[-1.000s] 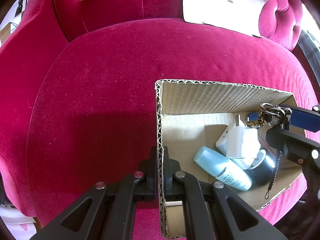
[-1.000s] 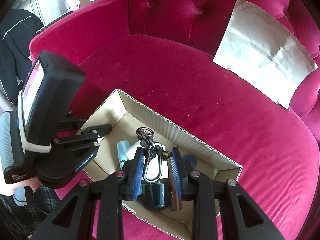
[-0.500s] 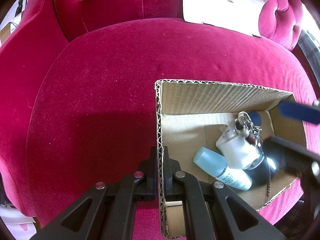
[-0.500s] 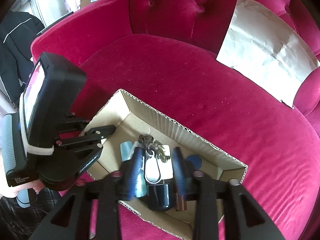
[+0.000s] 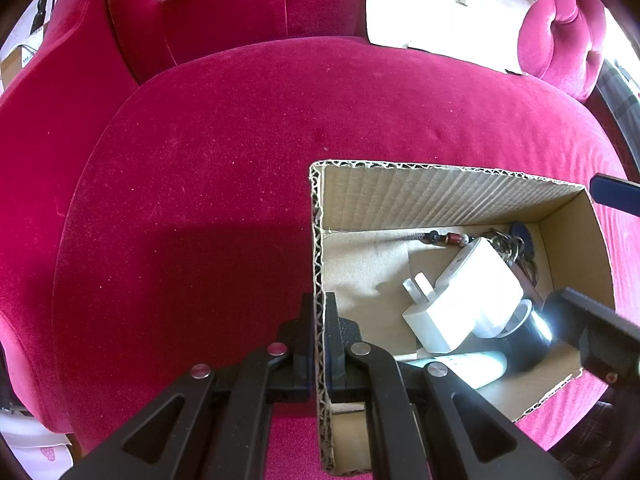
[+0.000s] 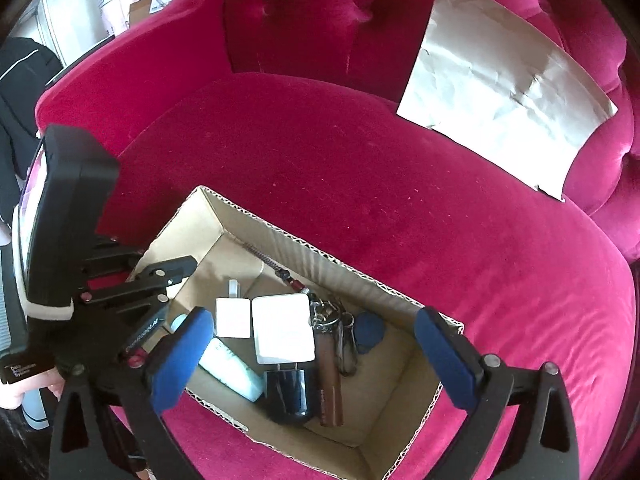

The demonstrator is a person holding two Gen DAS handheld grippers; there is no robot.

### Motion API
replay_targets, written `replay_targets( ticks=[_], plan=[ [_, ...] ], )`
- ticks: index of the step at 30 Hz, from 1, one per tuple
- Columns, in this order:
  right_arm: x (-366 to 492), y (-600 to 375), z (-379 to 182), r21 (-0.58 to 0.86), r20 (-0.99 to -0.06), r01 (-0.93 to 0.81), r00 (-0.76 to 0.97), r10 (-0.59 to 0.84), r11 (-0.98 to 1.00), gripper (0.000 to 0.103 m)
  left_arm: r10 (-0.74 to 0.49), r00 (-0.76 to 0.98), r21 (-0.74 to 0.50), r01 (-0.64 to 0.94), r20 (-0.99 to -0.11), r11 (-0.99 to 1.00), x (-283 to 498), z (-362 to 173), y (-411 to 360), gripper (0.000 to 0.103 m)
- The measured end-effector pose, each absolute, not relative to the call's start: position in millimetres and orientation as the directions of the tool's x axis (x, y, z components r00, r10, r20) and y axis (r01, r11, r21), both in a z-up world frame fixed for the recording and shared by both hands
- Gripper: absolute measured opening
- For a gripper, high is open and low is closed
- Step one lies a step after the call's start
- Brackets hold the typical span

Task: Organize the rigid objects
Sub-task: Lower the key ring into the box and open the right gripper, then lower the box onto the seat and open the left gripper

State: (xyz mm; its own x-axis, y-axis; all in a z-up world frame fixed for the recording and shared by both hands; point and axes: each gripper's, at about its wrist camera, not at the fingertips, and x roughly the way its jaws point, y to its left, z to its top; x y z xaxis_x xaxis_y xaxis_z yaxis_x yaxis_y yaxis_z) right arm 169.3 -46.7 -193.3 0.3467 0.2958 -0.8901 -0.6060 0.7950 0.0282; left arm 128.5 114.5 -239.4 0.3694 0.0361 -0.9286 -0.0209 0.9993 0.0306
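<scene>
Keys (image 6: pixel 334 326) now lie inside the cardboard box (image 6: pixel 320 258) beside the white charger (image 6: pixel 282 330), because our right gripper (image 6: pixel 316 346) jaws have just spread wide, released, while our left gripper (image 5: pixel 319 334) jaws clench the box wall, so this item looks stowed.

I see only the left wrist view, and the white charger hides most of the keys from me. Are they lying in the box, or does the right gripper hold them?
Observer: The keys lie in the cardboard box, beside the white charger. The right gripper is open; its jaws have just been opening, with nothing between them.
Operator: Is anything lying with the keys?
Observer: Yes, a brown strap, next to the black cylinder.
</scene>
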Motion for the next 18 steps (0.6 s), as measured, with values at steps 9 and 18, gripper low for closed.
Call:
replay_targets(
  ticks=[9,18],
  plan=[
    [173,-50,-194,0.031,-0.895,-0.593,0.343,0.287,0.804,0.103,0.04,0.364,0.036,-0.019,-0.931,0.999,130,-240,114,0.003],
    [172,-59,-195,0.026,-0.9,-0.577,0.341,0.27,0.816,0.103,0.098,0.389,0.104,-0.005,-0.916,0.995,132,-233,97,0.016]
  ],
)
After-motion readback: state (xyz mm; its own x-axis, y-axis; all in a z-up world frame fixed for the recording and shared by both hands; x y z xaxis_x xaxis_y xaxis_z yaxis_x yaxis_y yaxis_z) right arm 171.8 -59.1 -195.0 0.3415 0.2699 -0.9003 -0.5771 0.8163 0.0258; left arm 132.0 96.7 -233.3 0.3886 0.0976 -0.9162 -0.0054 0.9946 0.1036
